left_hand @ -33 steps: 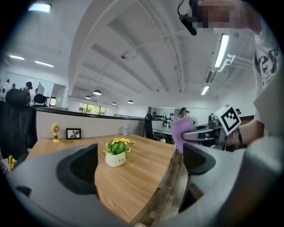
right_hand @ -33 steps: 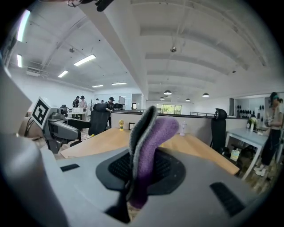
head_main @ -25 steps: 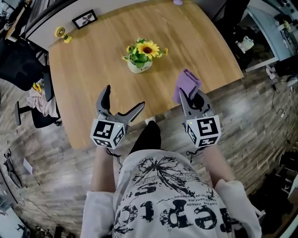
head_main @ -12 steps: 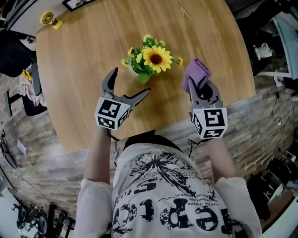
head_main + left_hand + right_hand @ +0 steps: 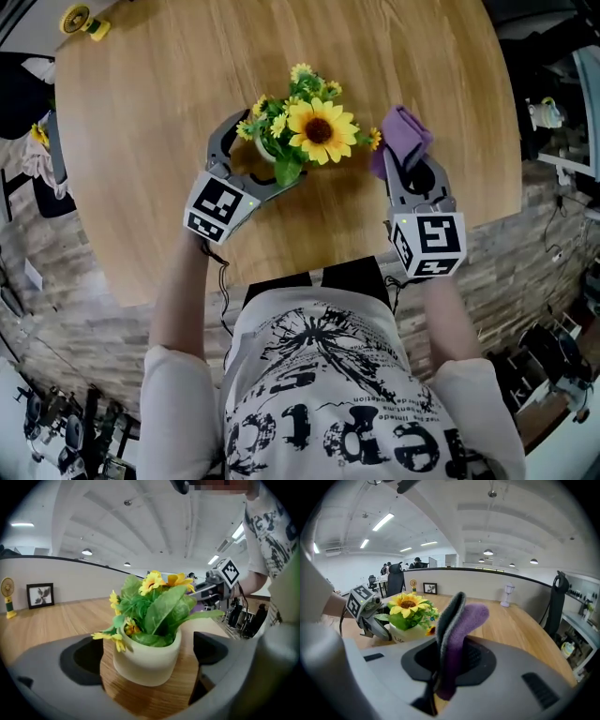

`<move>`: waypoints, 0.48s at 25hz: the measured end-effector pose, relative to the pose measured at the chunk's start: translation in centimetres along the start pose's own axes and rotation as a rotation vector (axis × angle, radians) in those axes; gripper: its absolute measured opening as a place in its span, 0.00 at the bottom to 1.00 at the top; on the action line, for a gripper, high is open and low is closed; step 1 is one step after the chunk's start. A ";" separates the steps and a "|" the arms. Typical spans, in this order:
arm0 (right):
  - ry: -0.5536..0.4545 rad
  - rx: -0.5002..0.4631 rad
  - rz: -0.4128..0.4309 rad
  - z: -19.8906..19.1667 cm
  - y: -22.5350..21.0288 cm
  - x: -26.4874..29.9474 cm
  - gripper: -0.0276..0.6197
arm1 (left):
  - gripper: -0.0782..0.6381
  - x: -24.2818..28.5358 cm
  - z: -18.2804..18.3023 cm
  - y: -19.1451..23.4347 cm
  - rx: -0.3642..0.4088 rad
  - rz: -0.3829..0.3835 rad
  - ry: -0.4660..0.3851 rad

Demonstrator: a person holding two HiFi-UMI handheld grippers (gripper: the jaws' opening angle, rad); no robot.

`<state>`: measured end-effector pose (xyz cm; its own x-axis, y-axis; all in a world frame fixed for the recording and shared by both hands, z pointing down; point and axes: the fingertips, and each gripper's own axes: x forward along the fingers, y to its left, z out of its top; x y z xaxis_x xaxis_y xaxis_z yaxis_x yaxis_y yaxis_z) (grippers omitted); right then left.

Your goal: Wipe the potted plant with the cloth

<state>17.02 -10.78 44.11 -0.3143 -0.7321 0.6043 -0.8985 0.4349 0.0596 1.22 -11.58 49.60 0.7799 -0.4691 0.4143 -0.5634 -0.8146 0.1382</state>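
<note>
Well, sunflowers (image 5: 319, 131) in cream pot (image 5: 147, 660)

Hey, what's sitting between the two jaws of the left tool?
The potted plant: its white pot stands between the open jaws, clearest in the left gripper view.

The potted plant (image 5: 305, 131) is filling the gap of the left tongs (image 5: 261, 152); the cloth (image 5: 403, 136) is crowding its right side; the far surface (image 5: 169, 75) is lying free.
</note>
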 end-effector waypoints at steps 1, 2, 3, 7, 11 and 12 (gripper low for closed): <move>0.001 0.001 0.005 0.0 -0.3 0.4 0.15 | 0.93 0.2 -0.1 0.0 0.018 -0.009 0.001; 0.003 0.002 0.012 0.0 -0.5 0.9 0.15 | 0.93 0.4 -0.1 0.0 0.036 -0.016 0.004; 0.006 0.002 0.020 0.0 -0.8 1.3 0.15 | 0.93 0.7 -0.2 0.0 0.055 -0.022 0.010; 0.018 -0.003 0.055 0.2 -1.8 2.8 0.15 | 0.93 1.6 0.1 0.3 0.110 -0.039 0.021; 0.030 -0.015 0.078 0.2 -2.4 3.7 0.15 | 0.93 2.4 -0.3 0.1 0.130 -0.059 0.038; 0.033 -0.017 0.082 0.2 -2.5 3.9 0.15 | 0.93 2.6 -0.5 0.1 0.138 -0.060 0.049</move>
<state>17.96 -14.79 46.18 -0.3763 -0.6764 0.6332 -0.8647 0.5018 0.0222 3.03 -12.69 51.17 0.7948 -0.4036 0.4532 -0.4705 -0.8815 0.0402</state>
